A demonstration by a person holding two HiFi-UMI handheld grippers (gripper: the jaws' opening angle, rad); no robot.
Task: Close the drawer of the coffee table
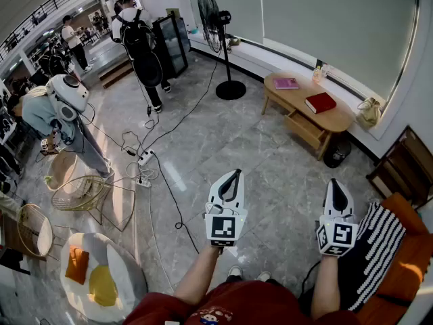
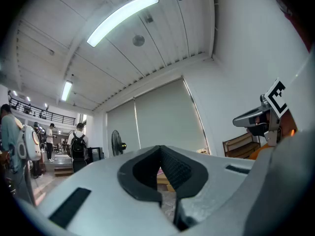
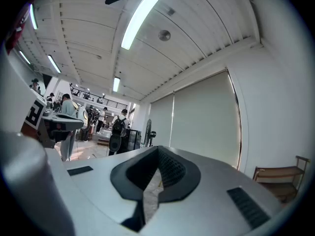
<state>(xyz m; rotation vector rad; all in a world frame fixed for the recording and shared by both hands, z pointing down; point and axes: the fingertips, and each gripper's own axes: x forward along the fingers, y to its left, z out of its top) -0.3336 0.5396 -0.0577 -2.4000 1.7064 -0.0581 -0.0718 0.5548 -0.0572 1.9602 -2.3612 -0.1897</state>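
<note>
The oval wooden coffee table (image 1: 340,121) stands at the far right under the window. Its drawer (image 1: 304,128) is pulled out toward the room. A red book (image 1: 320,102) and a pink book (image 1: 286,83) lie on the tabletop. My left gripper (image 1: 236,172) and right gripper (image 1: 334,181) are held level side by side over the marble floor, well short of the table. Both are shut with nothing between their tips. In the left gripper view the closed tips (image 2: 160,147) point toward the window blind, with a bit of the table showing through the gap below them. The right gripper (image 3: 158,149) also faces the blind.
A standing fan (image 1: 215,19) is left of the table and a black bin (image 1: 336,153) sits beside its near end. A wooden chair (image 1: 399,168) and a striped cushion (image 1: 379,242) on an orange seat are at my right. Cables and a power strip (image 1: 143,158) cross the floor at left, near people and wire chairs.
</note>
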